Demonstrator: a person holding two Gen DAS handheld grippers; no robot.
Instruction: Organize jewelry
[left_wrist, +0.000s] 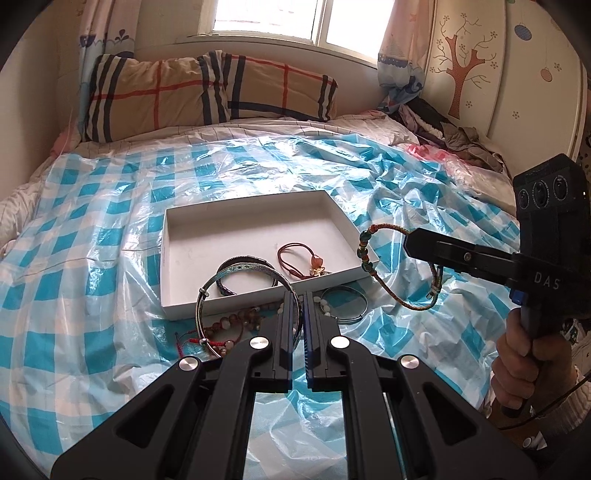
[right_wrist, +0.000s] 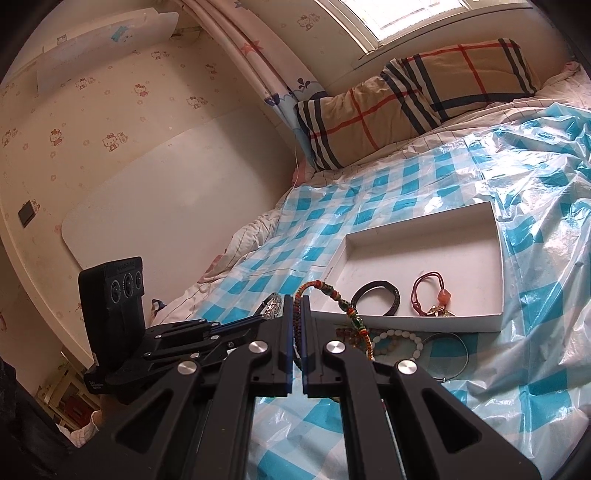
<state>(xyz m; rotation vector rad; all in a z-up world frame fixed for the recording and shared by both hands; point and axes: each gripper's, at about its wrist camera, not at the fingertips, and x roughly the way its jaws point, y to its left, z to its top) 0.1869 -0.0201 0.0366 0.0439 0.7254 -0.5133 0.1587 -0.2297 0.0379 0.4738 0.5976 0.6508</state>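
Note:
A shallow white box (left_wrist: 177, 258) (right_wrist: 495, 236) lies on the bed with a black bracelet (left_wrist: 231, 290) (right_wrist: 376, 286) and a red cord bracelet (left_wrist: 291, 254) (right_wrist: 424, 284) inside. My left gripper (left_wrist: 302, 297) is shut on a silver bangle (left_wrist: 207, 291) (right_wrist: 273, 306), held just above the box's near edge. My right gripper (right_wrist: 296, 301) (left_wrist: 408, 236) is shut on a multicoloured braided beaded bracelet (left_wrist: 365, 251) (right_wrist: 332, 290), held above the box's right corner. Loose on the sheet before the box lie a brown bead bracelet (left_wrist: 236, 319), a white bead bracelet (right_wrist: 397, 338) and a thin silver bangle (left_wrist: 354, 295) (right_wrist: 456, 343).
The bed is covered with a crinkled blue-and-white checked plastic sheet (left_wrist: 92, 240) (right_wrist: 535, 332). A plaid pillow (left_wrist: 184, 92) (right_wrist: 424, 96) lies at the head under the window. A heap of clothes (left_wrist: 454, 133) is at the far right corner. A wall with a white panel (right_wrist: 166, 206) stands left.

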